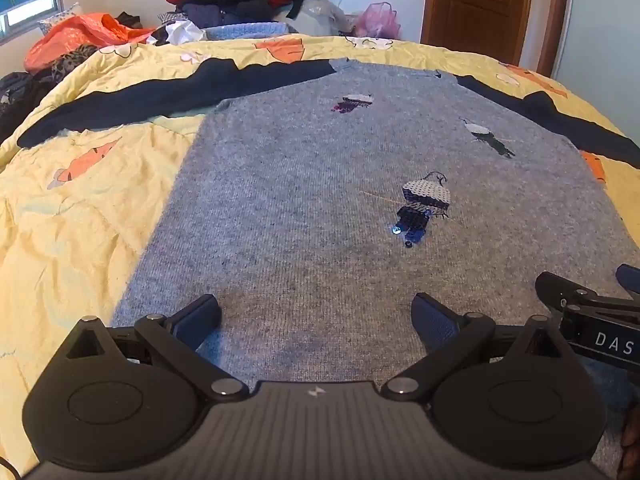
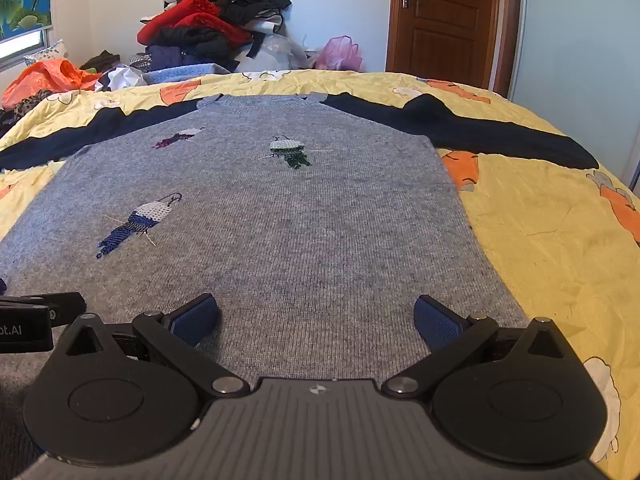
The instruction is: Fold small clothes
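White "DAS" lettering marks the right claw beside the sweater.

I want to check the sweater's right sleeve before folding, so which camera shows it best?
The right wrist view: the dark sleeve lies fully spread across the yellow quilt. The left wrist view shows it only partly, cut off at the edge.
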